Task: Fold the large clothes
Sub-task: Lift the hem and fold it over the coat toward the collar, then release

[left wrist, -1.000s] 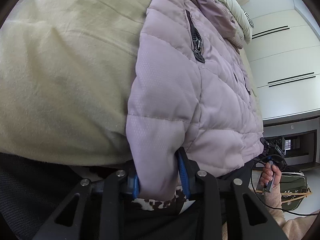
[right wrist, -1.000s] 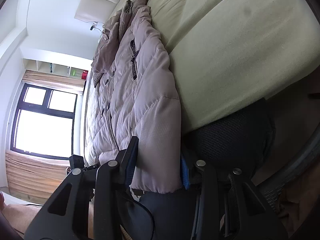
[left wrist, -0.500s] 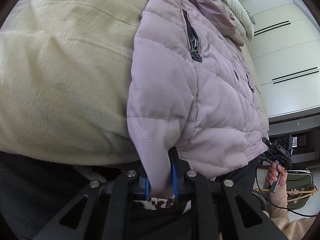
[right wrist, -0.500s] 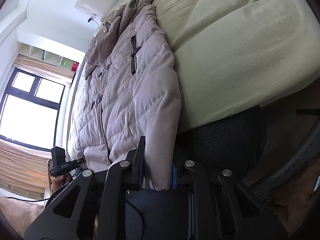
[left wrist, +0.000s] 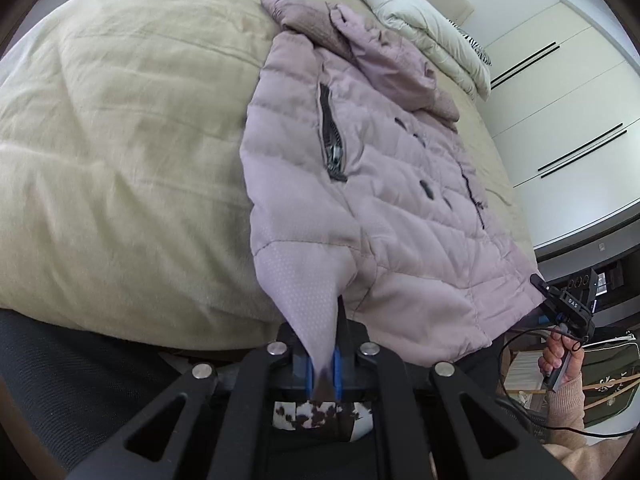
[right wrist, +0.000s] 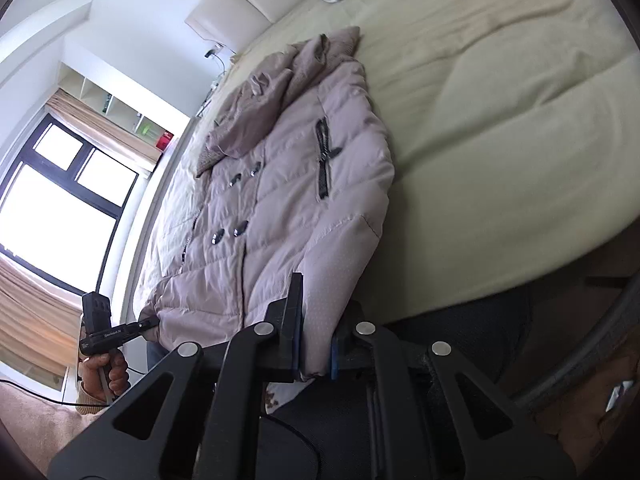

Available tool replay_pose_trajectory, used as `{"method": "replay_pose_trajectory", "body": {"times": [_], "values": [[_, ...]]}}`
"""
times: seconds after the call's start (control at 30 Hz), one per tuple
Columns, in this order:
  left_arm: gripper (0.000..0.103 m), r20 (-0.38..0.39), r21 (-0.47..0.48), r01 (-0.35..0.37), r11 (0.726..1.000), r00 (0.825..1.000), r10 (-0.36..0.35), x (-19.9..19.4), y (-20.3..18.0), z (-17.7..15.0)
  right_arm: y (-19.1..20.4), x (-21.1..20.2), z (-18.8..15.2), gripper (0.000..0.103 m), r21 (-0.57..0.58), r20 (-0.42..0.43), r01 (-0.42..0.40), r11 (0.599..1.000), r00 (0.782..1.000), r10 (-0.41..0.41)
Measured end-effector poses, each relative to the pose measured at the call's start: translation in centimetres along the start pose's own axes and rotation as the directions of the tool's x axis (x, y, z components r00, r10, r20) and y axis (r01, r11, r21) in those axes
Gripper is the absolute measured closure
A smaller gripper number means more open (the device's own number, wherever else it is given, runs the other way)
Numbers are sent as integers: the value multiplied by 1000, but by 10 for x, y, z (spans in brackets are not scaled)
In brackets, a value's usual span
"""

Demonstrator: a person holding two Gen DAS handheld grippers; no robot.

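Left gripper [left wrist: 322, 372] is clamped tight, blue pads [left wrist: 308, 372] pinching a thin peak of the jacket's hem corner, the fabric drawn up into a narrow tent between the fingers. Right gripper [right wrist: 314, 354] is closed on the opposite bottom corner, with a thicker wad of hem filling the gap between its black fingers [right wrist: 294, 312]. In the left view that right gripper shows far off at the other hem corner, held in a hand [left wrist: 558, 360] with a cable looping below it.

The pink quilted jacket [left wrist: 380, 184] lies front up on the bed — buttons down the middle, a dark zip pocket [left wrist: 332, 136] on the chest, hood [left wrist: 384, 60] bunched at the far end. Its hem hangs just over the near edge of the mattress, where both corners are gripped.

On the left gripper's side of the jacket there is a broad stretch of bare beige bedspread [left wrist: 120, 120]; on the other side only a narrow strip of bed before the edge. Past the hood, a folded white duvet [left wrist: 432, 36] sits against the padded headboard [right wrist: 240, 4].

Around the bed: white wardrobe doors [left wrist: 568, 92] on one side, a dark-framed window [right wrist: 60, 200] with tan curtains on the other, and open shelving above it.
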State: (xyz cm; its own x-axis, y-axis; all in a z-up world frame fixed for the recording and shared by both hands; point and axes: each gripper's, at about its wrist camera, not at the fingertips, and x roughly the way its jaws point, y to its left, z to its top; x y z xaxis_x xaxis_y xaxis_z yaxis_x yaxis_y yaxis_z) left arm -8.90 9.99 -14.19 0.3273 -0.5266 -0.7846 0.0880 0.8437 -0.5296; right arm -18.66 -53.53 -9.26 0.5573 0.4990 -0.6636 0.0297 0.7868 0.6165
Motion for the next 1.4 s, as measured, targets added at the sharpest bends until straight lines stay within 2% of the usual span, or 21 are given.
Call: {"method": "replay_pose_trajectory", "body": {"times": [0.23,0.33,0.43,0.57,0.7,0.83,0.93,1.13,1.23,1.3,1.33,1.4], "values": [[96,140,72,-7,997,990,-3,-32,-17,51,51,-11,57,94,-123,120,-21,992,992,36],[96,204,137,-49,989,979,20,-37,-36,84,68,-3,93,94,-163,165,-20,986,985,47],[96,257,172,-44,984,966,-2,-43,-49,121,86,9,133,94,-189,207,-18,982,977,58],[96,315,162,-36,986,949,-17,-47,-54,176,105,23,190,95,-197,269,-10,980,961,63],[96,345,130,-17,991,938,-29,-44,-52,238,109,41,255,95,-146,322,-9,989,945,56],[96,372,118,-75,990,928,25,-28,-57,304,112,77,322,95,-101,352,47,994,936,-8],[96,381,114,-148,982,920,95,-5,-60,351,111,113,370,94,-71,353,93,993,933,-62],[95,352,64,-231,971,916,194,57,-39,426,94,201,450,94,-18,326,188,982,930,-172],[91,318,40,-271,962,916,245,96,-22,447,80,254,471,94,-12,302,256,967,922,-241],[91,288,38,-259,965,928,237,121,-10,454,60,288,475,94,28,254,284,958,925,-282],[90,275,38,-253,967,933,233,129,-5,456,52,301,476,93,45,234,287,957,928,-289],[89,274,4,-211,978,941,201,128,6,448,34,312,468,92,73,238,240,968,938,-251]]}}
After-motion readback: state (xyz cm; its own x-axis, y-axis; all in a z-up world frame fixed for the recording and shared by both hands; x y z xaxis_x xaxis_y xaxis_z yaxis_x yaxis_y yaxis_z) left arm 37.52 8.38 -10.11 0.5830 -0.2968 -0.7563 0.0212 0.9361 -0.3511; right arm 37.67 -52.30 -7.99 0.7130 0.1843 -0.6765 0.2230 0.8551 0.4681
